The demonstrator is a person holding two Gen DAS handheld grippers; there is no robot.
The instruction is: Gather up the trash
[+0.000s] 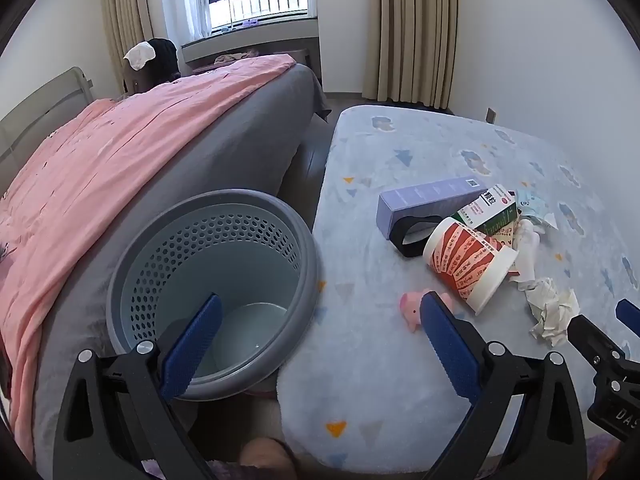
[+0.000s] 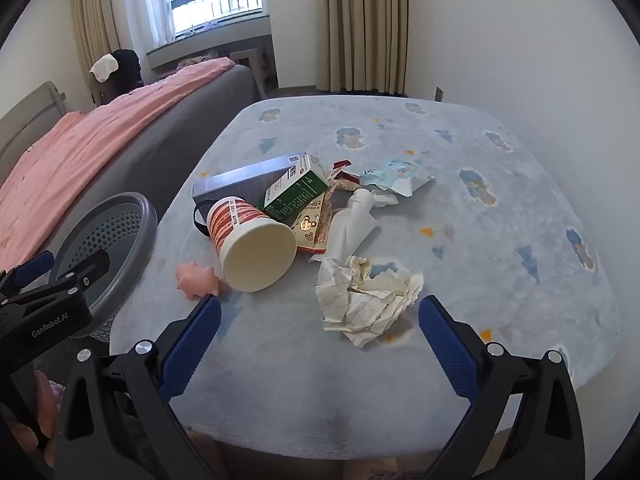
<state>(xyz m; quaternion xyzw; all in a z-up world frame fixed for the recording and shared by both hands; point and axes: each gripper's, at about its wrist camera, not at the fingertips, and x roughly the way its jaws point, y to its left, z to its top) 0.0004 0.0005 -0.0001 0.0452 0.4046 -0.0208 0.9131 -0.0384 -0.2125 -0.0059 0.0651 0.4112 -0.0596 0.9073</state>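
Both tools hang with jaws spread wide and nothing between them: the right tool [image 2: 320,332] sits at the bottom of its frame just short of the crumpled paper [image 2: 366,296], and the left tool [image 1: 320,340] at the bottom of its own frame straddles the rim of the grey basket [image 1: 296,216] and the counter [image 1: 400,380] edge. Trash lies in a loose heap at the centre of the counter (a pale blue fleecy cover with cloud shapes): a red-and-white paper cup [image 2: 252,240] on its side, mouth toward the camera, a green-and-white carton [image 2: 296,192] leaning behind it, a long lilac box [image 1: 428,200], wrappers [image 2: 316,224] and white tissue [image 2: 356,216]. A pink pig toy [image 2: 198,276] lies just left of the cup. At left, the basket stands against a bed [image 1: 120,168] with a pink blanket.
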